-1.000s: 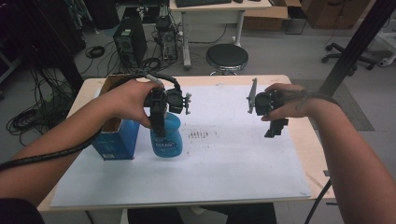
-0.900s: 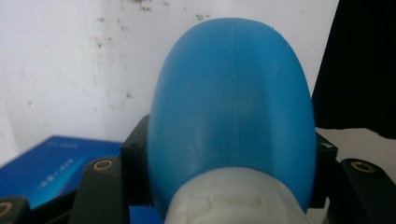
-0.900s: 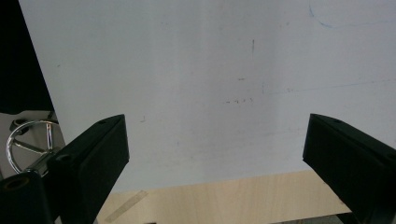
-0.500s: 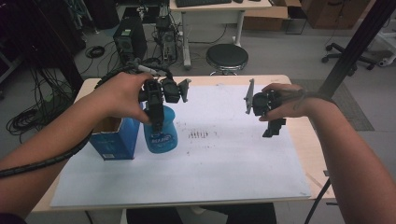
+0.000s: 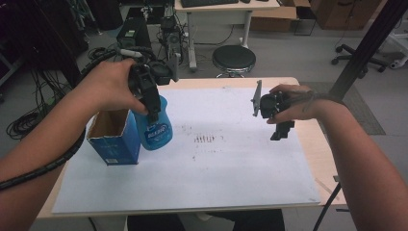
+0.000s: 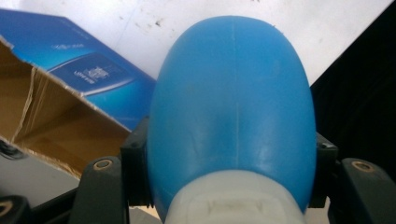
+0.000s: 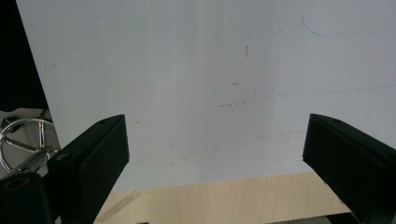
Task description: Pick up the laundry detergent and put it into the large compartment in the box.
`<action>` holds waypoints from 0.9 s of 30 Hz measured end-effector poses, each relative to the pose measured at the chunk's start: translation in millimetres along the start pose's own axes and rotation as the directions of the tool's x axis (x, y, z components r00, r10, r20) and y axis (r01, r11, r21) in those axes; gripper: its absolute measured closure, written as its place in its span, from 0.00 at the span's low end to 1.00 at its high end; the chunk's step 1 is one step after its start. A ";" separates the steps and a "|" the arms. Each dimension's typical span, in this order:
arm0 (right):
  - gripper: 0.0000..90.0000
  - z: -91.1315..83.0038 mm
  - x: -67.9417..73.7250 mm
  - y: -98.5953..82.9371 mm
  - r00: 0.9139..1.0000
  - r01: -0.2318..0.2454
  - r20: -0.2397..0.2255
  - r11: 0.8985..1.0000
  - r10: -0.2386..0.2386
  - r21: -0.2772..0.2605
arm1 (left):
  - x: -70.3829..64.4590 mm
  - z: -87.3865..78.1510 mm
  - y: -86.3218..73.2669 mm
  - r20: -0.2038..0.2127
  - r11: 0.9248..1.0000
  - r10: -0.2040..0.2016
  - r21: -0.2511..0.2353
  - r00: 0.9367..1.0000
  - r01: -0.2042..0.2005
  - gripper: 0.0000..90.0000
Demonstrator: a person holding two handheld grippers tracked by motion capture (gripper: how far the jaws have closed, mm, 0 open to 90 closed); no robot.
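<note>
- The left claw clamps the neck of the blue bottle from above, probably so it hangs upright for carrying.
- The bottle sits just beside the open blue box on the bench; whether it touches the paper, I cannot tell.
- The box looks empty inside.
- The right claw hovers wide, holding nothing.
</note>
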State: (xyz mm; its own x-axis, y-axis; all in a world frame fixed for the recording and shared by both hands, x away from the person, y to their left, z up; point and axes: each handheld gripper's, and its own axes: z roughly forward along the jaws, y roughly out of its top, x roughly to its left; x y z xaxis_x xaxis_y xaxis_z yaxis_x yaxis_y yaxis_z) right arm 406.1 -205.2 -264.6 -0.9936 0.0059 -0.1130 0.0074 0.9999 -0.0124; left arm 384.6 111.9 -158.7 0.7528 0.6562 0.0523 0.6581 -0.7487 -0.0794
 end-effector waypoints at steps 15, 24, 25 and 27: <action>0.08 -1.0 -3.1 2.2 1.000 0.001 0.000 1.000 -0.001 0.004 | 20.3 -39.8 -13.6 0.027 0.974 -0.225 0.009 0.974 0.225 0.42; 0.08 -5.2 -4.8 3.9 1.000 0.009 0.008 1.000 -0.009 0.002 | 33.2 -74.4 -28.2 0.022 0.940 -0.341 -0.016 0.940 0.341 0.42; 0.08 -5.6 -4.9 4.2 1.000 0.010 0.008 1.000 -0.010 0.001 | 35.0 -77.7 -29.7 0.023 0.935 -0.353 -0.020 0.935 0.353 0.42; 0.08 -6.0 -5.4 4.7 1.000 0.011 0.010 1.000 -0.011 -0.001 | 39.5 -83.6 -32.8 0.024 0.925 -0.379 -0.024 0.925 0.379 0.42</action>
State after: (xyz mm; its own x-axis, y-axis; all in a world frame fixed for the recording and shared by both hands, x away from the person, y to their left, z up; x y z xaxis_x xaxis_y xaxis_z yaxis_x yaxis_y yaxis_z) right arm 410.8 -200.4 -258.1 -0.9924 -0.0056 -0.1227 -0.0040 0.9999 -0.0131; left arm 393.8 154.4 -70.9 0.4468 0.8930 0.0546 0.8946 -0.4459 -0.0295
